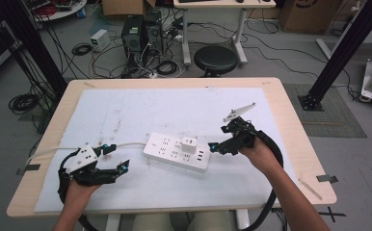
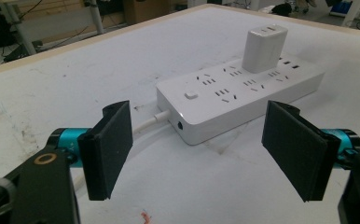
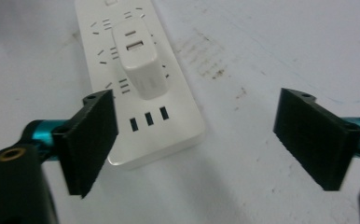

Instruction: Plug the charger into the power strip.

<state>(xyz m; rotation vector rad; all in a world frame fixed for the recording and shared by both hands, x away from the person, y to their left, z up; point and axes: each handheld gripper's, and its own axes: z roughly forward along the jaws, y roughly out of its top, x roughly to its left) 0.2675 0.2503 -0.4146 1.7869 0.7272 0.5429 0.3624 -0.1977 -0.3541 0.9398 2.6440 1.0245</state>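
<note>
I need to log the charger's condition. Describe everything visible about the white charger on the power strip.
The white charger is a small, smooth block with rounded edges that looks like plastic. It stands upright, plugged into a socket of the white power strip, toward the end with the three small ports. Its top face shows a USB port with a thin slot beside it in the right gripper view. Nothing but the strip touches it; both hand-held grippers are apart from it, and no cable is plugged into it.
</note>
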